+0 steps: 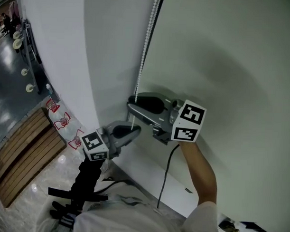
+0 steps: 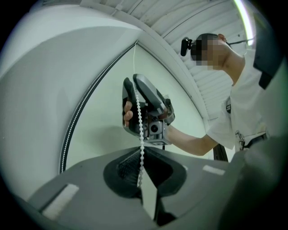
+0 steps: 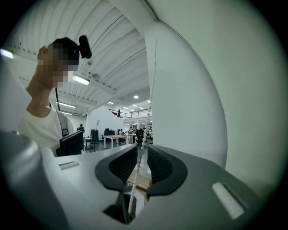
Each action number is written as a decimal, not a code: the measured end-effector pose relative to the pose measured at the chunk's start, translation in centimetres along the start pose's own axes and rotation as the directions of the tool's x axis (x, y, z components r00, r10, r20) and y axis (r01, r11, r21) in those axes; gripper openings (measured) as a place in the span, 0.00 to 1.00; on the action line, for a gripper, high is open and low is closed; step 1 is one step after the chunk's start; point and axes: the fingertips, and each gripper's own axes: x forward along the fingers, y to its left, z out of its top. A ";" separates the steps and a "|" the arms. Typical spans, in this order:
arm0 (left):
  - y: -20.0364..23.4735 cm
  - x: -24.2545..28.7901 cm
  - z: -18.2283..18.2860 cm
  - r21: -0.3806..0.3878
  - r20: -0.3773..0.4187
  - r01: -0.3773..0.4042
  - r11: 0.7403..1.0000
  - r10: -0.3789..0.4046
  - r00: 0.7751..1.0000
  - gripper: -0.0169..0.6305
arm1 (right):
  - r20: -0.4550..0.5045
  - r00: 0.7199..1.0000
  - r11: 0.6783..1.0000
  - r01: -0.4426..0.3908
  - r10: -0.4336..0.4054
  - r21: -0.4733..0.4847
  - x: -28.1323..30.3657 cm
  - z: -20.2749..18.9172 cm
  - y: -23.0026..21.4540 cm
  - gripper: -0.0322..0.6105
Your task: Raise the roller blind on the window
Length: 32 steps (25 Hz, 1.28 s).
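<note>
My head camera sits high and looks steeply down, close over my left gripper (image 1: 134,132) and right gripper (image 1: 131,103), with the floor (image 1: 5,98) far below at the left. The camera on my left gripper looks upward along its jaws, near the right gripper (image 2: 134,81), with my head farther off to the right. The camera on my right gripper looks level along its jaws into a far hall (image 3: 119,134). All three views share the bead chain (image 1: 146,42) (image 2: 139,122) (image 3: 137,166).
</note>
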 end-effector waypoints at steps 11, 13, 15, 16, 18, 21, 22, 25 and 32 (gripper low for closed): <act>0.6 1.5 2.0 -0.002 0.001 -0.004 1.000 0.004 1.000 0.02 | 0.042 0.998 0.986 -0.028 0.035 -0.166 -0.3 14.0 -2.2 0.20; 0.5 1.3 1.7 -0.001 0.001 -0.001 1.000 0.001 1.000 0.02 | 0.054 0.998 0.982 -0.034 0.045 -0.185 -0.4 15.5 -2.1 0.19; 0.3 0.8 0.9 0.001 -0.001 0.000 1.000 0.000 1.000 0.02 | 0.063 0.997 0.979 -0.038 0.052 -0.203 -0.3 16.3 -1.7 0.19; 0.2 0.6 0.5 0.001 -0.003 0.000 1.000 0.000 1.000 0.02 | 0.064 0.997 0.977 -0.039 0.054 -0.212 -0.2 16.6 -1.5 0.19; 0.0 0.0 -0.4 0.000 -0.005 -0.001 1.000 0.001 1.000 0.02 | 0.063 0.997 0.972 -0.039 0.055 -0.231 0.0 17.0 -1.2 0.19; -0.2 -0.5 -1.7 -0.002 -0.009 0.000 1.000 0.000 1.000 0.02 | 0.064 0.996 0.967 -0.039 0.057 -0.252 0.2 17.3 -1.1 0.19; -0.2 -0.7 -2.1 -0.001 -0.010 0.002 1.000 -0.002 1.000 0.02 | 0.069 0.996 0.966 -0.038 0.058 -0.255 0.2 17.4 -1.0 0.18; -0.3 -1.3 -3.3 0.004 -0.014 0.007 1.000 -0.007 1.000 0.02 | 0.080 0.995 0.962 -0.028 0.051 -0.270 0.1 17.7 -0.8 0.18; -0.4 -2.4 -5.2 0.014 -0.013 0.024 1.000 -0.024 1.000 0.02 | 0.093 0.995 0.957 0.001 0.027 -0.289 0.0 18.0 -0.8 0.19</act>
